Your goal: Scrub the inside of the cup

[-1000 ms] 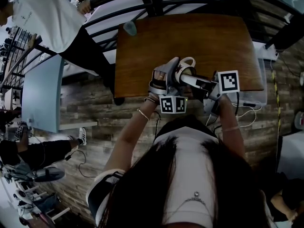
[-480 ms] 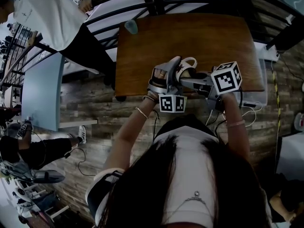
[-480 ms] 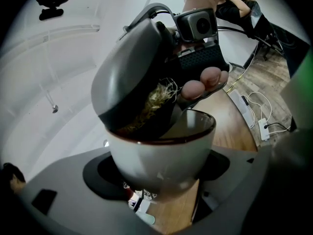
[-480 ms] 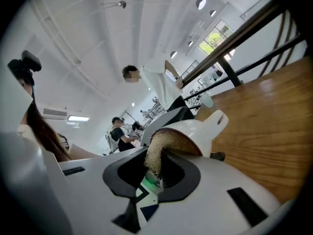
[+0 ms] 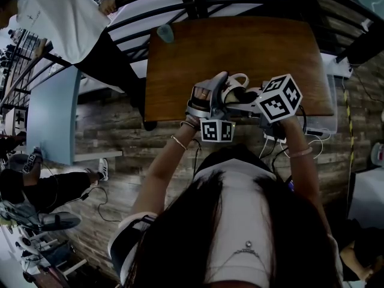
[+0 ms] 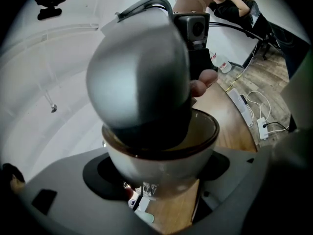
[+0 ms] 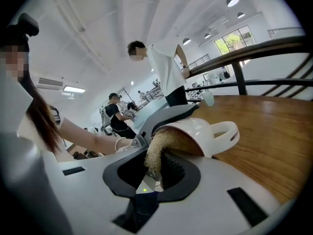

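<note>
A white cup (image 5: 237, 80) with a brown inside and a loop handle (image 7: 228, 130) is held on its side over the front edge of the wooden table (image 5: 270, 47). My left gripper (image 5: 221, 92) is shut on the cup (image 6: 161, 160), one jaw against each side of its wall. My right gripper (image 5: 243, 104) comes in from the right and is shut on a tan scrub pad (image 7: 155, 151). The pad reaches over the rim into the cup (image 7: 200, 131). In the left gripper view the right gripper's grey body (image 6: 139, 77) covers most of the cup's mouth.
A small pale cup (image 5: 165, 35) stands at the table's far left corner, by a dark railing (image 5: 198, 5). A person in a white shirt (image 5: 54, 17) stands beyond it. A power strip and white cables (image 5: 312, 134) lie on the floor at the right.
My right gripper has rolled about its own line, so its marker cube shows different faces, and it has sunk a little toward the cup. The left gripper and cup stay still.
</note>
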Demonstrator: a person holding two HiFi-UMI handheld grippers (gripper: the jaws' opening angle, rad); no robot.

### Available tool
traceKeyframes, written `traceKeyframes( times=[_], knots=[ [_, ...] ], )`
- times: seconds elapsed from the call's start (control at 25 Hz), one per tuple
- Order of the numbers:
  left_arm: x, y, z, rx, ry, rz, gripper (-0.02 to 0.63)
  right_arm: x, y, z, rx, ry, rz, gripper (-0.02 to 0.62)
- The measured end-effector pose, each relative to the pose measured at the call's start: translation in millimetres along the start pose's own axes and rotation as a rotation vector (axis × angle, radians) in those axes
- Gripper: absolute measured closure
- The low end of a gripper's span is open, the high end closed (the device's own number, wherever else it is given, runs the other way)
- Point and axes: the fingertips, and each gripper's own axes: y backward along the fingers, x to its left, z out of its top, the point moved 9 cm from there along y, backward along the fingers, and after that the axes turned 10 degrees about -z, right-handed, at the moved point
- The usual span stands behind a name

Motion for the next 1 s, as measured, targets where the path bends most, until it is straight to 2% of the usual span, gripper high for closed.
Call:
traceKeyframes(
  times=[0.44,1.0],
  knots=[
    [-4.1,-1.9,-0.5,0.009,-0.022,-0.024,0.198,0.9,-5.1,1.1,0.176,0.181,-0.055,0.523],
    [-3.7,-2.1,0.4,0.013,-0.011,-0.039,0.198,6.6,-8.1,3.4,0.316,0.406,-0.108,0.522]
  ],
)
